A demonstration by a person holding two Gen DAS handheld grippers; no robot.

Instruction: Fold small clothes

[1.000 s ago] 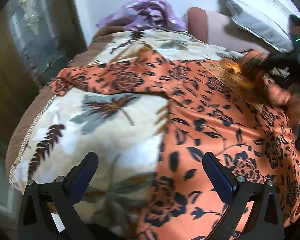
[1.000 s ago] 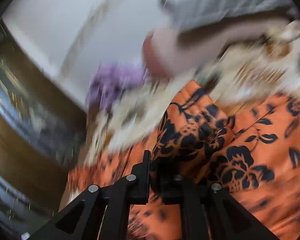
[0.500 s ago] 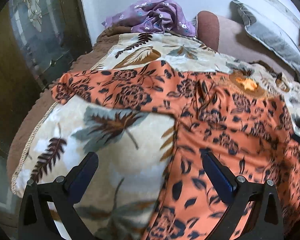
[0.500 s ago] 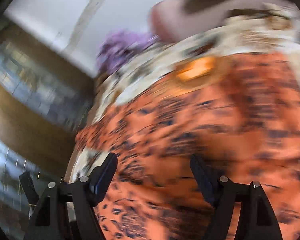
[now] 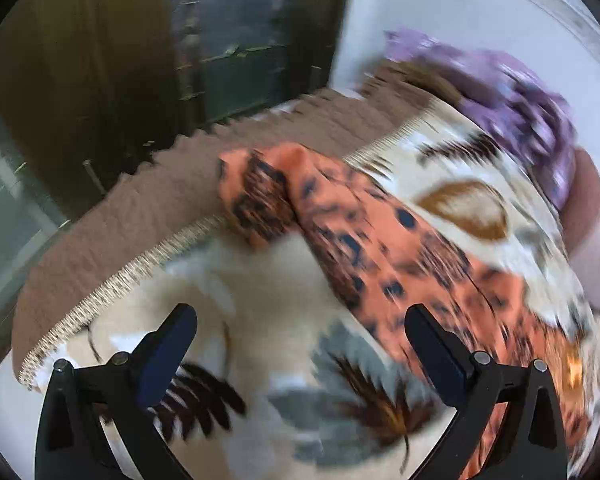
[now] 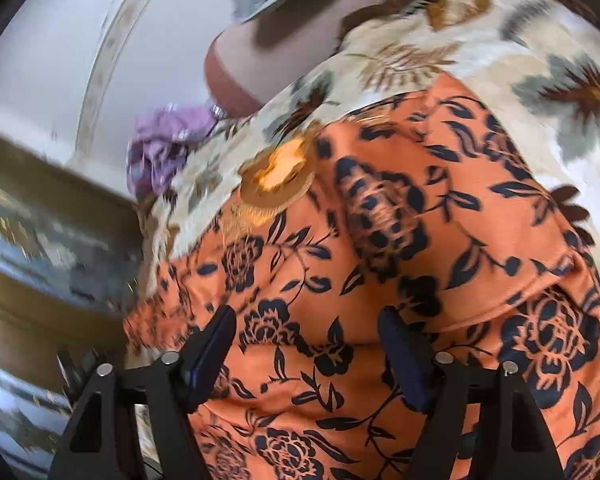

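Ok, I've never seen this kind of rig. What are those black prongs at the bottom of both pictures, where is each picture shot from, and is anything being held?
No robot here: a person holds a two-finger gripper in each hand, and a fisheye camera on each looks forward along its fingers. The black prongs are those fingers. One picture is from the left gripper, the other from the right gripper. Both are open and hold nothing. On the surface lies a cream blanket printed with leaves, and spread on it an orange garment with dark flowers. The left view looks at one of its ends, apparently a sleeve; the right gripper is over its body. A crumpled purple cloth sits at the far end. The left picture is motion-blurred.
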